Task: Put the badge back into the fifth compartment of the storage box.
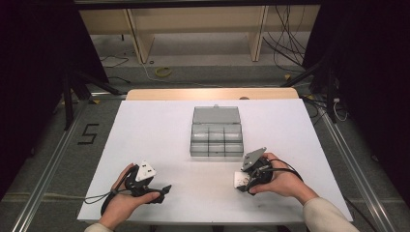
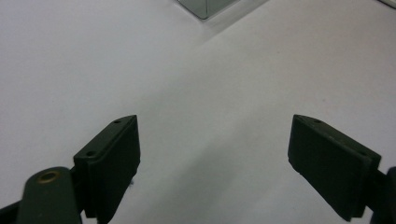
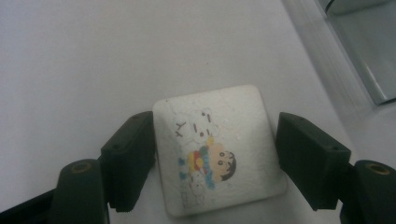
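A small white square tile (image 3: 219, 121) with a colourful cartoon figure printed on it lies flat on the white table (image 1: 159, 140). My right gripper (image 3: 215, 149) has one black pad against each side of it, the jaws standing wide. From above, the tile (image 1: 240, 178) pokes out to the left of the right gripper (image 1: 245, 181), near the table's front right. My left gripper (image 1: 163, 190) rests at the front left in the person's hand, pointing right. Its jaws (image 2: 212, 154) are open over bare table with nothing between them.
A clear plastic compartment box (image 1: 216, 137) with its lid folded back stands in the middle of the table, just beyond the right gripper. One of its corners (image 2: 203, 7) shows ahead of the left gripper, and its wall (image 3: 369, 56) lies at the right gripper's upper right. Cables trail on the floor.
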Tool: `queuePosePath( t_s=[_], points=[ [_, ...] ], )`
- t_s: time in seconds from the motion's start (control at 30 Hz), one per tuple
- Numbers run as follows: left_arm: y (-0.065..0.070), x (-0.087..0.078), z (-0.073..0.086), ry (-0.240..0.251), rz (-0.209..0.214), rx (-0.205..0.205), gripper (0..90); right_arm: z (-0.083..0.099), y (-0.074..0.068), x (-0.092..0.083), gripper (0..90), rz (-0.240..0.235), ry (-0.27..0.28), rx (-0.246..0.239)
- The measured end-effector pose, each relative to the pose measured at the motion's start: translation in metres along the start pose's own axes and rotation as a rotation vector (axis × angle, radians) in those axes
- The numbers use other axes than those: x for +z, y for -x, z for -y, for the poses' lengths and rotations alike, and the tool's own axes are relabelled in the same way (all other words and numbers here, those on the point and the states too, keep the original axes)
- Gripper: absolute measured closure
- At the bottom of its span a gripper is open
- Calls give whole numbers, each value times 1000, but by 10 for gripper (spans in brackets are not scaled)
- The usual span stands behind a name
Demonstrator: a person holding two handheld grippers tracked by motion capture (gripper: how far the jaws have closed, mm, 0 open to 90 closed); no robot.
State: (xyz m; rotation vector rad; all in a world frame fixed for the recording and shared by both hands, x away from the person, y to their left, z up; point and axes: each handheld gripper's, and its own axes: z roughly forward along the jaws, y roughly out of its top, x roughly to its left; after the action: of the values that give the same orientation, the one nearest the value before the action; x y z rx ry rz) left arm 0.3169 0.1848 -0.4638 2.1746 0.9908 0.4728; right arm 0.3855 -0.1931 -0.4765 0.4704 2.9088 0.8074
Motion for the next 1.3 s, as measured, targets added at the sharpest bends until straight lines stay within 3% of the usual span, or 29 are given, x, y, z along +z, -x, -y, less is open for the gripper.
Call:
queuePosePath(
  t_s=[0.63,1.1,1.3],
  points=[
    [0,-1,0,2,-1,-1,162,-4,2,-1,336,-8,-21,-12],
    [0,0,0,5,-4,-7,162,-14,2,-12,336,29,34,-14],
    [0,0,0,6,-4,-8,163,-21,4,-16,336,49,60,-39]
  ],
)
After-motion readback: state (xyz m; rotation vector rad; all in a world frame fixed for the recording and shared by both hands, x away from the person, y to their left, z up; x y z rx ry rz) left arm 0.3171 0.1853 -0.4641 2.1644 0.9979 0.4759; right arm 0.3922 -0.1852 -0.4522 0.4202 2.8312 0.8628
